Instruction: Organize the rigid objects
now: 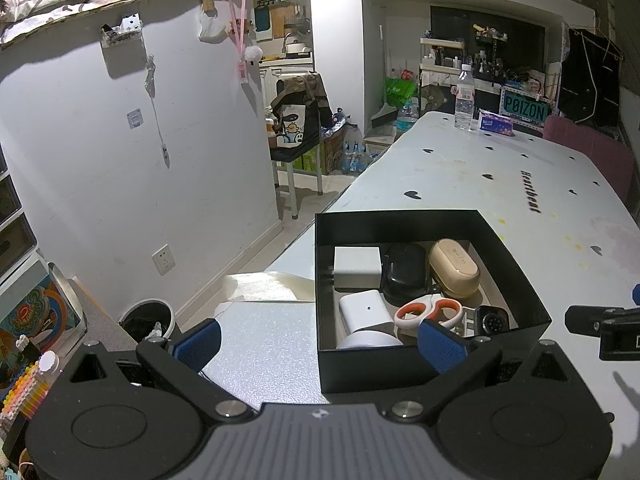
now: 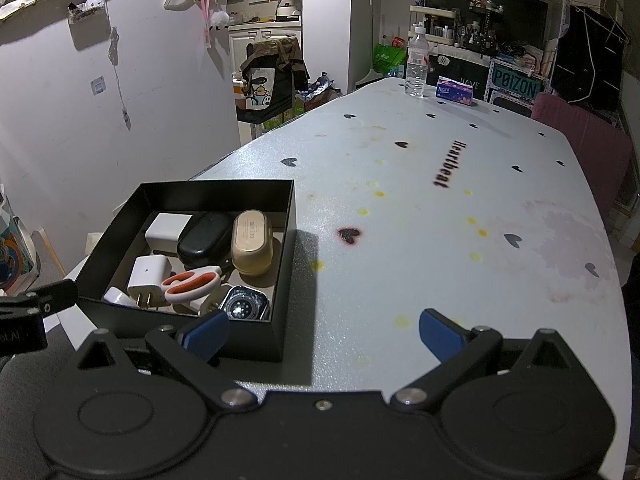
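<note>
I have both grippers low at the near end of the counter (image 2: pixel 400 200), a long white surface printed with small black hearts. The left gripper (image 1: pixel 320 344) sits at the bottom of its frame with its jaws spread wide and nothing between them; its right blue pad (image 1: pixel 440 344) overlaps the near wall of the black box (image 1: pixel 400 224), though I cannot tell whether it touches. The right gripper (image 2: pixel 324 336) is likewise released, jaws apart over bare counter, with its left pad just in front of the box's near right corner.

The black box sits at lower left in the right wrist view and lower centre-right in the left wrist view. Inside it I see a white cube charger (image 2: pixel 166 230) at the back left, a black oval case (image 2: pixel 204 240) beside it, and a beige oval case (image 2: pixel 252 242) to the right of that, the three packed close together. Nearer me lie a white plug adapter (image 2: pixel 148 278) with its prongs facing me, orange-and-white scissors (image 2: pixel 192 284) resting across it, and a smartwatch (image 2: pixel 244 304) face-down in the near right corner.

At the top of both frames, on the far end of the counter, a water bottle (image 2: pixel 417 64) stands upright just beside a tissue pack (image 2: pixel 456 90).
</note>
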